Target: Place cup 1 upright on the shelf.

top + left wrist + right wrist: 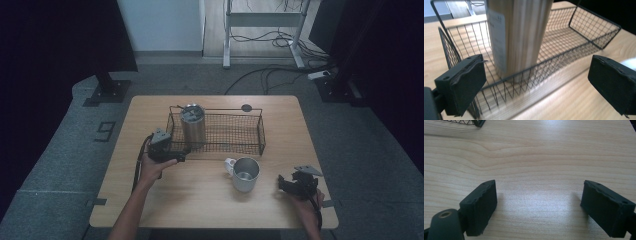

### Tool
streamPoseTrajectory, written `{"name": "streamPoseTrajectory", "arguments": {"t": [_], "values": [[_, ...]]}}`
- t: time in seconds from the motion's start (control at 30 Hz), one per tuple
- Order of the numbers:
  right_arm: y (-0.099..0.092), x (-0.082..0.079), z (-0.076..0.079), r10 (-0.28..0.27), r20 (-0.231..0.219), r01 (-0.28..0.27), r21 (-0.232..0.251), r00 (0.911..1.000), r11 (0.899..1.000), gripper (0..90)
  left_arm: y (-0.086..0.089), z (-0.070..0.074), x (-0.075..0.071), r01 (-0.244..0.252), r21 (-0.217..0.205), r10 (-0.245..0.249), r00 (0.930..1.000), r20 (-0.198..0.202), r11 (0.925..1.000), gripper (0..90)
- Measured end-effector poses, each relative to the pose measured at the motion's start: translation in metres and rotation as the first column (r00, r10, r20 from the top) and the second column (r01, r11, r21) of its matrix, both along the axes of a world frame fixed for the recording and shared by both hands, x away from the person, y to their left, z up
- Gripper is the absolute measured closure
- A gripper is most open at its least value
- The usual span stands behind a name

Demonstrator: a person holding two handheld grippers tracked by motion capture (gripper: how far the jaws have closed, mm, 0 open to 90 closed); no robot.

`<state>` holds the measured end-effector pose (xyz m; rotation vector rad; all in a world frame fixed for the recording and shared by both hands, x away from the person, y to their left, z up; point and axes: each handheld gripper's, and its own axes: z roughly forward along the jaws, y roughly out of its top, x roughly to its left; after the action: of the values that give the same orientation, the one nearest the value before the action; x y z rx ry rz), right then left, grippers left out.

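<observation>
While the tumbler (193, 125) stands in the basket (240, 147), the left gripper (176, 156) (agape) faces it.

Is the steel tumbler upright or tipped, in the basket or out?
Upright, inside. The steel tumbler stands on its base at the left end of the wire basket.

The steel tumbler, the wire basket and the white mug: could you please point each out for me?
steel tumbler (193, 127), high view, its side wall.
wire basket (261, 131), high view, right end wall.
white mug (245, 175), high view, its rim and inside.

tumbler (193, 123) in basket (250, 131), left end | mug (245, 174) before basket, apparently apart
</observation>
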<state>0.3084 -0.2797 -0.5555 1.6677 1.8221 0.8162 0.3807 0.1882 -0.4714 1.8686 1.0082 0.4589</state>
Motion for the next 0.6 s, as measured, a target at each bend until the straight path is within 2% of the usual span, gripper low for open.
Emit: {"name": "streamPoseTrajectory", "arguments": {"t": [0.27, 0.33, 0.6], "values": [[0.0, 0.0, 0.0, 0.0, 0.0, 0.0, 0.0, 1.0, 1.0, 13.0, 0.009, -0.014, -0.023, 0.019, -0.015, -0.019, 0.9995, -0.027, 0.9997, 2.8], [0.0, 0.0, 0.0, 0.0, -0.001, 0.0, 0.0, 1.0, 1.0, 13.0, 0.01, -0.016, -0.024, 0.019, -0.016, -0.019, 0.9993, -0.031, 0.9997, 3.2], [0.0, 0.0, 0.0, 0.0, 0.0, 0.0, 0.0, 1.0, 1.0, 13.1, 0.017, -0.035, -0.039, -0.005, -0.015, 0.004, 0.997, -0.077, 0.9999, 5.7]]}}
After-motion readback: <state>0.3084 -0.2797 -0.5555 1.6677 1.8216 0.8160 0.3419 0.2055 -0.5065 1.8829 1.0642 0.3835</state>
